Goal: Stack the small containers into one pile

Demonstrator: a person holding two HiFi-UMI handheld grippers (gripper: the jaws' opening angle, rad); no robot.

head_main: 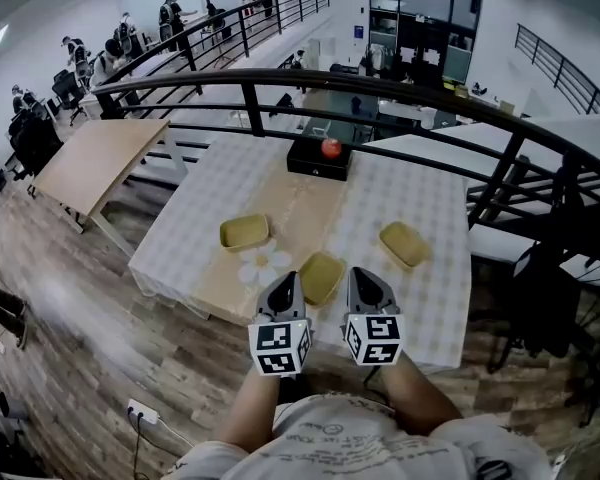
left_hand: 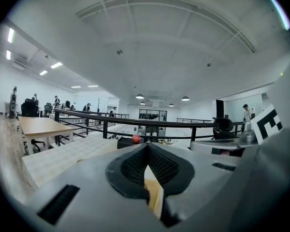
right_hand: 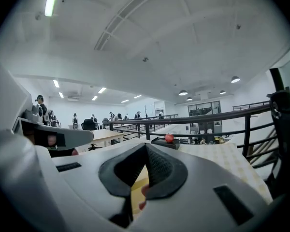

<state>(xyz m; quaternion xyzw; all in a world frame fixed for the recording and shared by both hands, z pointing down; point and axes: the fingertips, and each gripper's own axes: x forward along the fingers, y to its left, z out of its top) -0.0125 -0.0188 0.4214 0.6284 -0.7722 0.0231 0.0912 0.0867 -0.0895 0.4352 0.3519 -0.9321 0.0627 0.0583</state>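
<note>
Three small yellow-green containers lie apart on the checked tablecloth [head_main: 430, 298]: one at the left [head_main: 244, 232], one in the middle near the front edge [head_main: 321, 277], one at the right [head_main: 404, 244]. My left gripper [head_main: 289, 281] hangs over the table's front edge, just left of the middle container, jaws shut with nothing in them. Just right of that container is my right gripper [head_main: 359, 275], also shut and empty. In the left gripper view the left gripper [left_hand: 147, 149] has its pads meeting at the tip. The right gripper [right_hand: 146, 149] looks the same in the right gripper view.
A black box [head_main: 318, 160] with a red apple [head_main: 331, 147] on it stands at the table's far edge. A black railing [head_main: 380, 88] curves behind the table. A wooden table [head_main: 95, 163] stands to the left. People sit far back.
</note>
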